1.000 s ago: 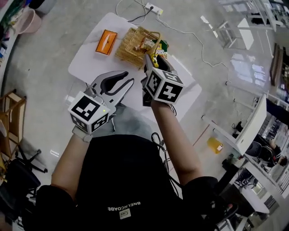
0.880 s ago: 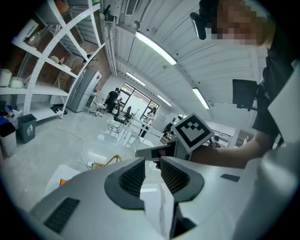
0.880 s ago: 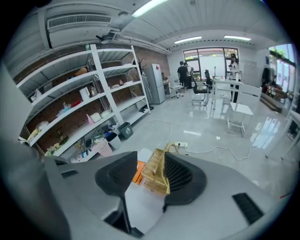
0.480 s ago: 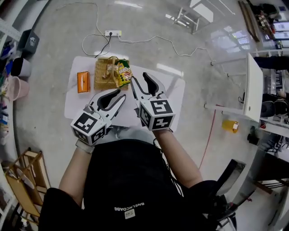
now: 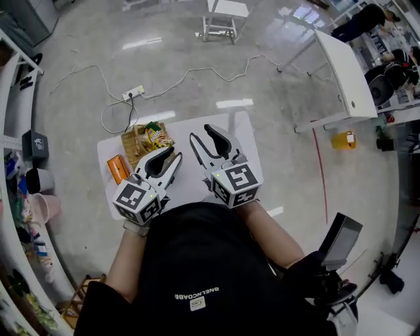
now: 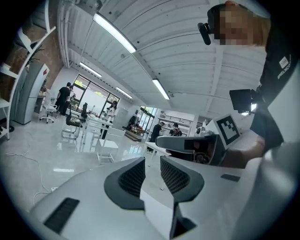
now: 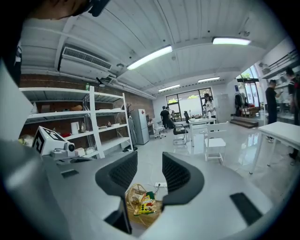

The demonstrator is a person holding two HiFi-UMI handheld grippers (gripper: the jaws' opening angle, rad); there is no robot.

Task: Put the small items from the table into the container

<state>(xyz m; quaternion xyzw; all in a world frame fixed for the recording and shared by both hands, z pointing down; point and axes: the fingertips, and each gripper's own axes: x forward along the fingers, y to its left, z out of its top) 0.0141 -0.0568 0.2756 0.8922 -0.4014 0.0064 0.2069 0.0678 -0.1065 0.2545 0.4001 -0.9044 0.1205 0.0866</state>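
Observation:
Far below in the head view stands the white table (image 5: 187,128). At its left end is a woven basket (image 5: 134,141) with a yellow-green snack packet (image 5: 155,136) in it. An orange box (image 5: 118,168) lies on the table beside the basket. Both grippers are held high above the table, apart from everything on it. My left gripper (image 5: 169,156) is open and empty, and its view (image 6: 152,165) looks level across the room. My right gripper (image 5: 205,136) is open and empty too. Between its jaws (image 7: 150,164) the basket (image 7: 134,193) and packet (image 7: 146,202) show far below.
A power strip (image 5: 133,92) and a long cable lie on the floor beyond the table. A white chair (image 5: 223,13) stands farther off, a white desk (image 5: 341,69) at the right and a yellow can (image 5: 344,140) beside it. Shelves (image 7: 70,126) line the left wall.
Both grippers have risen and drawn back from the table. The right one has left the basket, and the packet stays in it. The table now looks smaller and farther off.

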